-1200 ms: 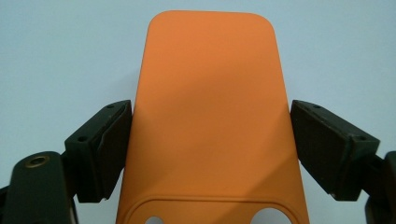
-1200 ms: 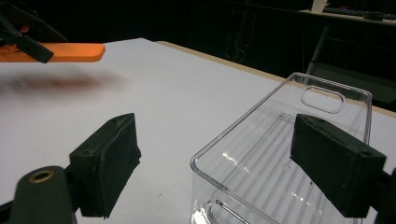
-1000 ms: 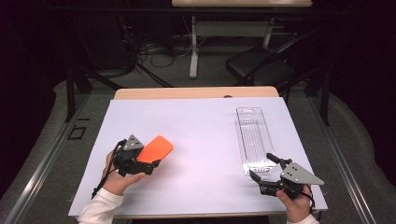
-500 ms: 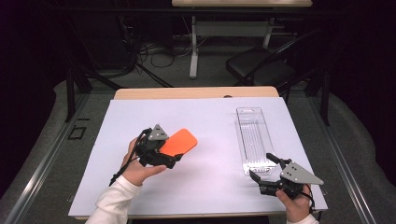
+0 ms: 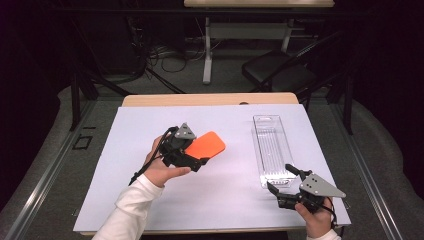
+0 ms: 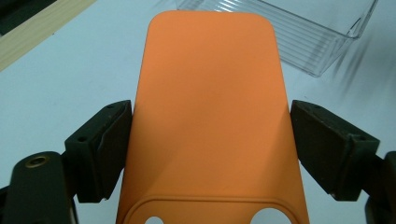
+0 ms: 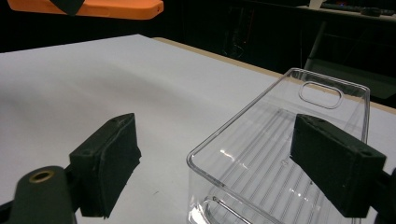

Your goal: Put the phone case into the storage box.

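Fingers, left gripper point(image 5: 200, 159): the two black pads point(image 6: 100, 149) stand wide and pinch the orange case point(image 5: 206, 145) by its long edges; in the left gripper view the left pad touches the edge, and the right pad sits at the opposite edge with a sliver of gap that I cannot judge.
Fingers, right gripper point(image 5: 281, 185): spread, nothing between the pads point(image 7: 107, 163); they stand at the near end of the clear tray point(image 5: 272, 150), one pad outside its corner, the other over its near end.
Orange case: flat, rounded corners, cut-outs at the gripped end; carried in the air above the white mat point(image 5: 125, 165), left of the mat's middle, well apart from the tray.
Clear tray: long ribbed plastic bin with a handle slot at its far end, lying on the mat's right half; empty as far as the views show.
Left hand point(image 5: 162, 172): white sleeve, coming in from the bottom edge of the high view.
Right hand point(image 5: 315, 220): low at the mat's near right corner.
Done, by judgement: the case is picked up and clear of the mat.
Left, by judgement: carrying it across to the tray, lowering it in, releasing; the right gripper seems placed to steady the tray but does not yet grip it.
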Available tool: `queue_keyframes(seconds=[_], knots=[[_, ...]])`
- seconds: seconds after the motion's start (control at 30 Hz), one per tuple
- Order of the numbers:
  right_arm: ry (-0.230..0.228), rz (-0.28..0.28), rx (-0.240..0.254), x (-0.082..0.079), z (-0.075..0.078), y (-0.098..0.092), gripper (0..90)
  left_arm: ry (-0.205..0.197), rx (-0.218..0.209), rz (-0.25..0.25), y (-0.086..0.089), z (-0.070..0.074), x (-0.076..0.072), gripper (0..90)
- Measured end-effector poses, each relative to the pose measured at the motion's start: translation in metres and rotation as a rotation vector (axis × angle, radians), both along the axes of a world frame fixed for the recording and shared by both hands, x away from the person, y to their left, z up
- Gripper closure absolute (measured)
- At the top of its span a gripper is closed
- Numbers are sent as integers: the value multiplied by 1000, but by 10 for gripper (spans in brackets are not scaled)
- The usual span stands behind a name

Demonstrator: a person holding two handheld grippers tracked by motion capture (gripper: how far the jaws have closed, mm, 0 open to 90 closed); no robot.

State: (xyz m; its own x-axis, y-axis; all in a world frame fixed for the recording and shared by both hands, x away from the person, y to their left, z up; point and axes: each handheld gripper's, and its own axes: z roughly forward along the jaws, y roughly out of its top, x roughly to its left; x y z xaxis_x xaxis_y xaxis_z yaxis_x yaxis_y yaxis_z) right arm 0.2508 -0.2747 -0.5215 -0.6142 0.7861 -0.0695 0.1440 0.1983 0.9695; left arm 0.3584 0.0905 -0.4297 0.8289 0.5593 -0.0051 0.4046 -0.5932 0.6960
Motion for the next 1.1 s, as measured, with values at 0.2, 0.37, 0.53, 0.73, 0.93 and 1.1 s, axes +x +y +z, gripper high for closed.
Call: queue_keyframes(seconds=[0.2,0.37,0.53,0.73,0.93,1.1], knots=[[-10,-17,-19,-1,2,1,147,28,1,-47,-11,4,9,163],[-7,-34,-38,-1,0,3,147,28,3,-77,-14,5,12,162],[-16,-58,-54,1,-1,5,147,32,-3,-81,-11,5,11,162],[-24,-59,-56,2,-1,8,147,27,4,-86,-11,4,11,163],[-6,-62,-72,5,4,10,147,16,16,-86,-14,3,7,162],[5,-43,-117,8,11,16,146,22,22,-96,-17,0,4,163]])
